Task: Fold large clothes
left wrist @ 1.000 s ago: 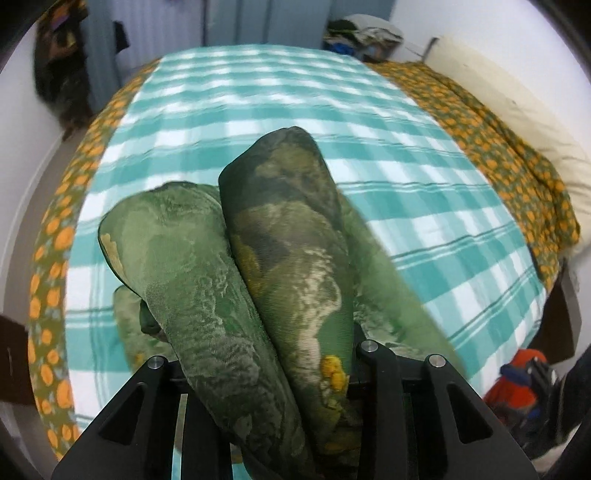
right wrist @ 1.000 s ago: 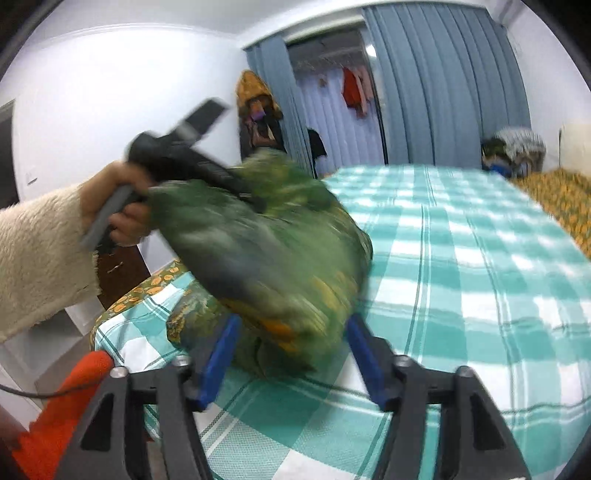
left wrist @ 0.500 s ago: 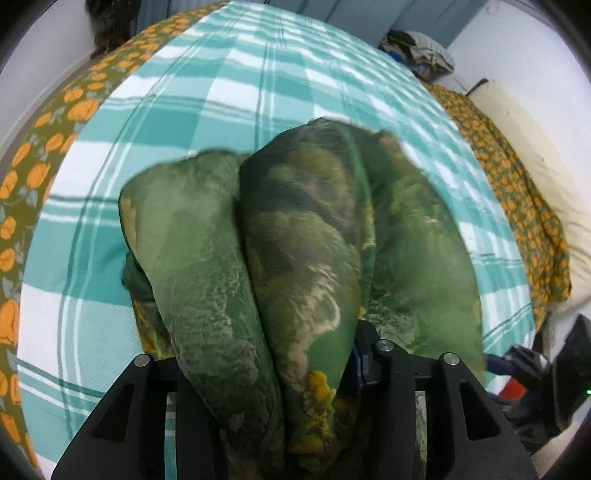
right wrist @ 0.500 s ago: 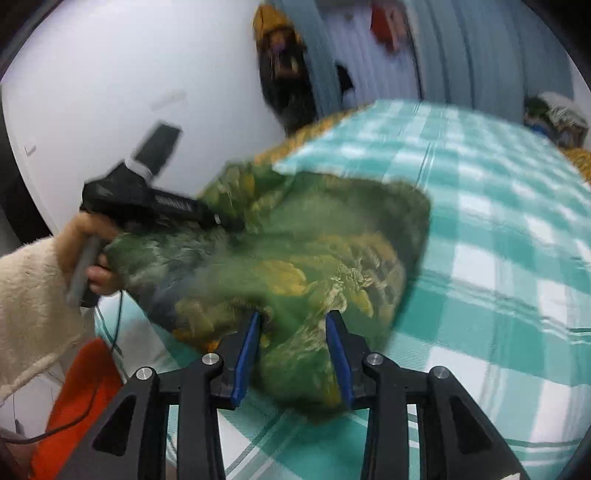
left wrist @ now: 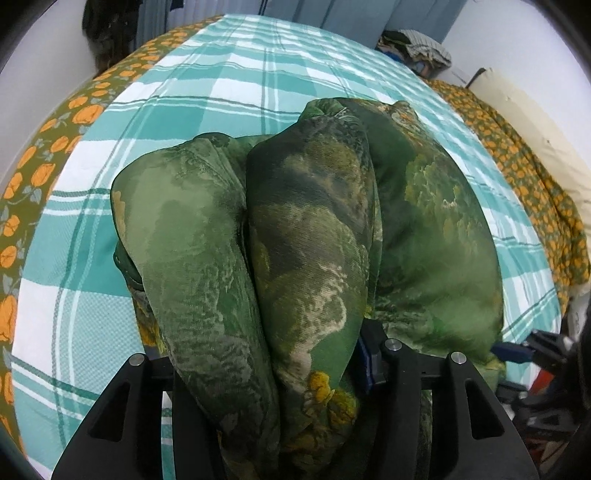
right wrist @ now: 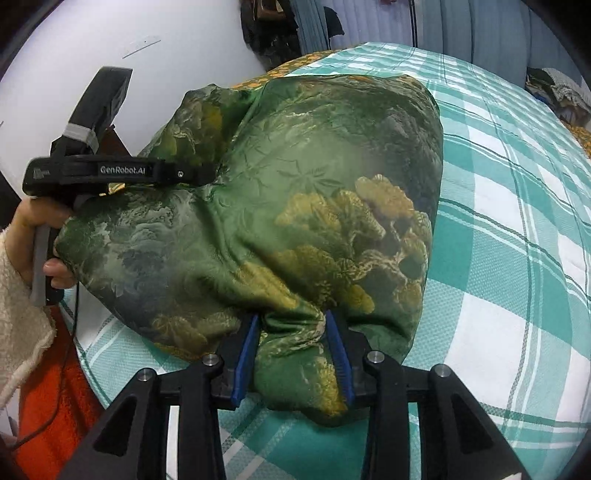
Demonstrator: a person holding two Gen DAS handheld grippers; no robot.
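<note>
A large green padded garment with a gold and dark landscape print (left wrist: 306,236) lies bunched on the bed near its front edge; it also fills the right wrist view (right wrist: 295,206). My left gripper (left wrist: 266,373) is shut on thick folds of the garment, which bulge over its fingers and hide them. It shows from the side in the right wrist view (right wrist: 155,173), held by a hand. My right gripper (right wrist: 293,350) is shut on a bunched fold at the garment's near edge, its blue pads (right wrist: 246,354) pressing the cloth from both sides.
The bed has a teal and white checked sheet (left wrist: 258,74) over an orange-flowered cover (left wrist: 524,170). A pile of clothes (left wrist: 417,48) sits at the far end. Blue curtains (right wrist: 461,26) hang behind. Something orange-red (right wrist: 48,406) lies on the floor by the bed.
The garment has come down from the air onto the bed. My right gripper has closed on its near edge. The left gripper kept its hold and moved lower and forward.
</note>
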